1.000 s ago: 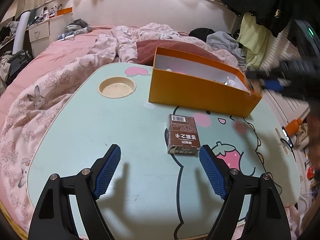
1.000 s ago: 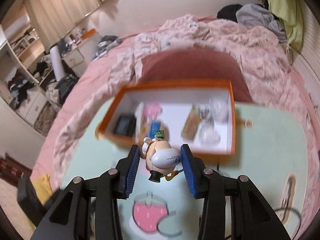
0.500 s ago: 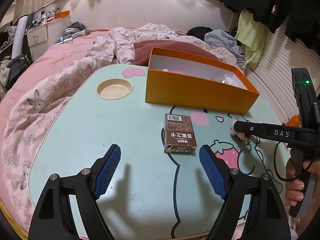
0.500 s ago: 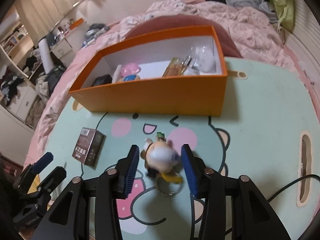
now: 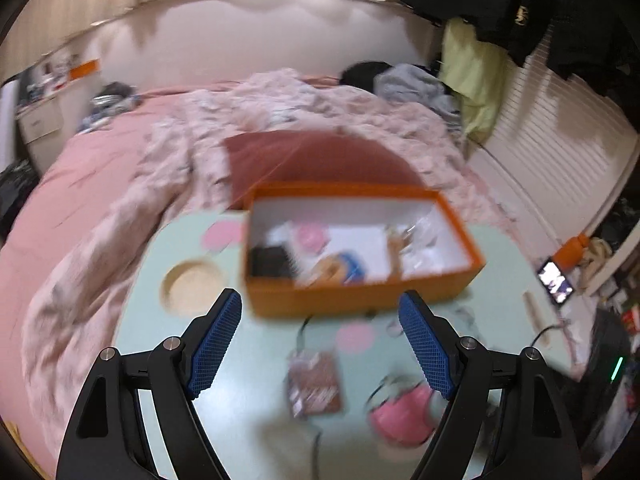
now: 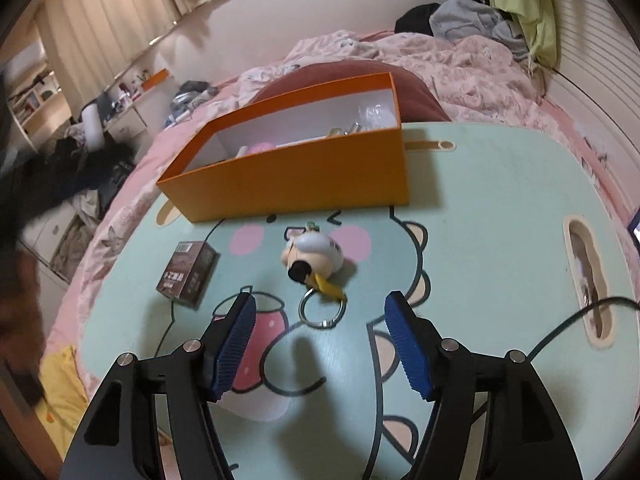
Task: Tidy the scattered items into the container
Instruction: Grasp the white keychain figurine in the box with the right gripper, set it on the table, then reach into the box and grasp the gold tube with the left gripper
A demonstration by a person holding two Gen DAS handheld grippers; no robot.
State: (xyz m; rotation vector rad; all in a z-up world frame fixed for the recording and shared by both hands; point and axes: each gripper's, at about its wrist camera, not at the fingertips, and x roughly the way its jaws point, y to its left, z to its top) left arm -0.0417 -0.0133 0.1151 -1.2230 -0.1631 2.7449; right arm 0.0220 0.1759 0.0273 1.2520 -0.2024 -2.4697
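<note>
An orange box [image 6: 304, 172] with a white inside stands at the far side of the mint-green table [image 6: 480, 208] and holds several small items. A small figure keychain [image 6: 314, 256] with a metal ring [image 6: 322, 310] lies on the table, just ahead of my open, empty right gripper [image 6: 320, 344]. A brown carton [image 6: 188, 274] lies to its left. In the blurred left wrist view, my left gripper [image 5: 320, 346] is open and empty, raised above the table; the box [image 5: 360, 256] is ahead and the carton [image 5: 316, 384] lies below between the fingers.
A round cup recess [image 5: 192, 284] sits in the table's left part, a slot [image 6: 588, 284] and a black cable [image 6: 576, 320] at its right. A pink bed with rumpled bedding [image 6: 440, 64] surrounds the table. A phone [image 5: 556, 282] lies to the right.
My right gripper has opened and let go of the figure keychain, which now lies on the table. My left gripper has risen fast and looks down into the box.
</note>
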